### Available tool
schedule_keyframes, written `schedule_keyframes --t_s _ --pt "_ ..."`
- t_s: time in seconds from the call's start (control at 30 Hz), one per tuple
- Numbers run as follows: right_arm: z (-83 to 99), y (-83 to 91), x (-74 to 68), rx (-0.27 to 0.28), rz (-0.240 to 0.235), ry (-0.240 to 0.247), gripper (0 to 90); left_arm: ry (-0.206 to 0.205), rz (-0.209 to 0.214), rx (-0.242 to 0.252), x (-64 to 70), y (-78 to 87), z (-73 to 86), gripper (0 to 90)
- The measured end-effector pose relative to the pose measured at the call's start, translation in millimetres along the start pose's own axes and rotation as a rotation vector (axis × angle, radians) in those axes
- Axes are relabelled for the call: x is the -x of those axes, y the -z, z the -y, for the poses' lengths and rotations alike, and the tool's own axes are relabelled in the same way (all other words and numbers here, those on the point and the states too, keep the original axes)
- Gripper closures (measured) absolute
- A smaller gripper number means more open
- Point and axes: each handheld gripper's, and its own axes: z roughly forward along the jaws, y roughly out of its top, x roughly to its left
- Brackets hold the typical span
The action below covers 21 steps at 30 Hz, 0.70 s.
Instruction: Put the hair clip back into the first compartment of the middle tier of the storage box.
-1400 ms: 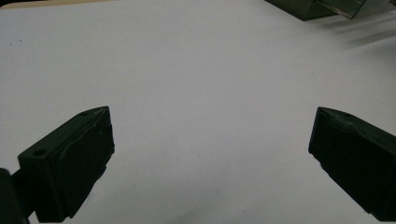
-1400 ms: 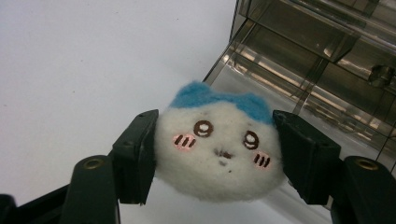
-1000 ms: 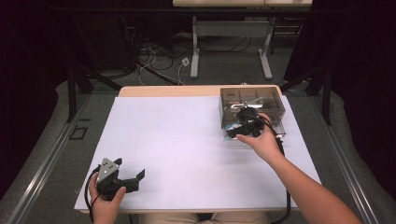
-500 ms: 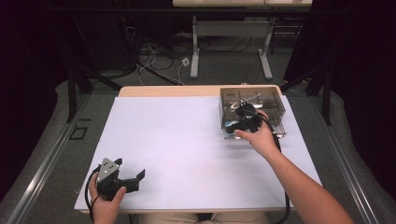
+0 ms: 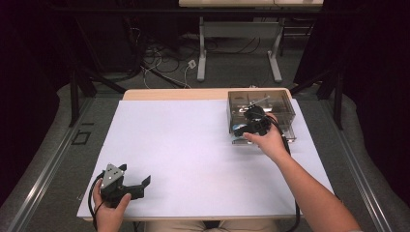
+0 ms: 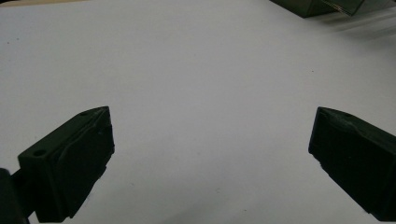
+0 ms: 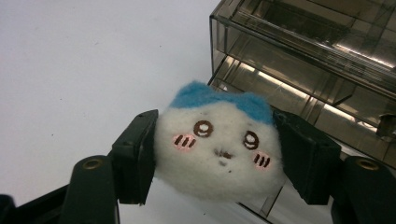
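A small white plush toy (image 7: 218,149) with blue ears and an embroidered face sits squeezed between the jaws of my right gripper (image 7: 215,156), which is shut on it. In the high view that gripper (image 5: 243,127) holds the plush toy (image 5: 236,129) at the front left corner of a smoked clear plastic box (image 5: 261,104). The box (image 7: 303,60) looms just behind the toy. My left gripper (image 5: 134,175) rests near the table's front left edge, open, with nothing between its jaws. The left gripper (image 6: 210,154) looks across bare white surface.
A white sheet (image 5: 193,145) covers the table, with a wooden edge at the back. A corner of the box (image 6: 317,5) shows far off in the left gripper view. Table legs and cables lie on the floor beyond.
The right hand and its gripper have edged slightly farther toward the box with the plush toy. The left gripper has stayed put.
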Motion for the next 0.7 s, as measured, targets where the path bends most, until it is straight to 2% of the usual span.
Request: schedule_keyframes --t_s 0.03,0.07,0.23,0.27,0.47,0.57,0.6,0.7 --pt "-0.3 -2.0 1.2 0.013 -0.019 -0.01 33.9 -0.006 -0.002 -0.002 -0.4 0.1 0.0 0.3" --pt "-0.5 -2.0 2.3 0.0 -0.009 -0.007 33.8 -0.004 -0.002 -0.001 -0.4 0.0 0.0 0.3" --pt "-0.6 -5.4 5.2 0.023 -0.015 -0.013 33.7 -0.003 0.0 -0.001 -0.1 -0.5 0.1 0.3" --pt "-1.0 -5.4 5.6 0.009 -0.012 -0.019 33.7 -0.003 0.0 -0.001 -0.1 -0.5 0.1 0.3" --pt "-0.9 -9.0 8.0 0.006 -0.01 -0.019 33.4 -0.007 -0.002 -0.001 -0.4 0.0 0.1 0.3" --pt "-1.1 -10.5 8.3 0.024 -0.034 -0.043 32.8 -0.006 -0.003 -0.001 -0.4 -0.2 0.1 0.3" --pt "-1.2 -10.2 9.0 0.018 -0.016 -0.035 32.8 -0.007 -0.002 -0.001 -0.3 -0.3 0.1 0.3" --pt "-1.5 -9.9 9.2 0.007 -0.006 -0.039 32.5 -0.005 -0.001 -0.001 -0.1 -0.4 0.1 0.3"
